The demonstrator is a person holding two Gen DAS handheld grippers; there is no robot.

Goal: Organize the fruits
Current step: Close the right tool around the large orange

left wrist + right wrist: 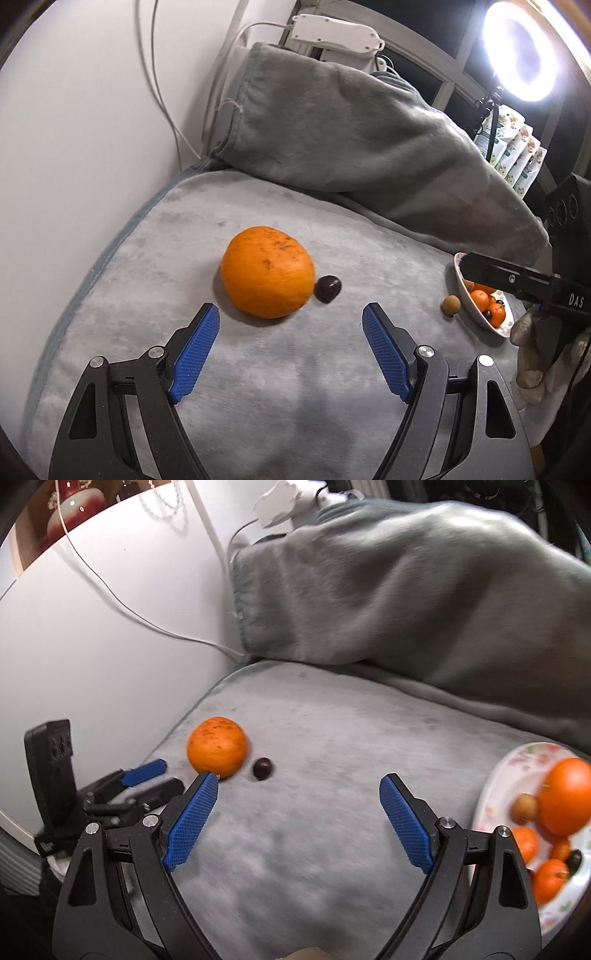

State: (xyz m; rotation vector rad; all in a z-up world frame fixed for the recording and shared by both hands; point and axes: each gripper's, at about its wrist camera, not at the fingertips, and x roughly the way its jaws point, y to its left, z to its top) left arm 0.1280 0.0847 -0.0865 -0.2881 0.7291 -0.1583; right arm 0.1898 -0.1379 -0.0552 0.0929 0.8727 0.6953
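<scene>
My left tool [290, 312] hangs with its blue pads spread wide and nothing between them, just short of the big orange [267, 272] lying on the grey blanket [258, 369]. A small dark fruit [327, 288] sits right beside that orange, on its right. My right tool [298, 784] is spread just as wide and also empty, over bare blanket.

From the left wrist I see what the right wrist misses: the ring light [521, 51] glaring at the upper right, the flowered packets [517, 155] below it, and a small brown fruit [451, 305] lying on the blanket just outside the plate [476, 314]. My gloved hand [532, 354] shows there too, gripping the right tool's body.

From the right wrist, the plate's rim and floral pattern come close, with a large orange fruit [567, 795], a brown one [524, 806] and several small orange ones [550, 880] in it. That view also catches my left tool from outside, low at the left, and the white cable [110, 598] along the wall.
</scene>
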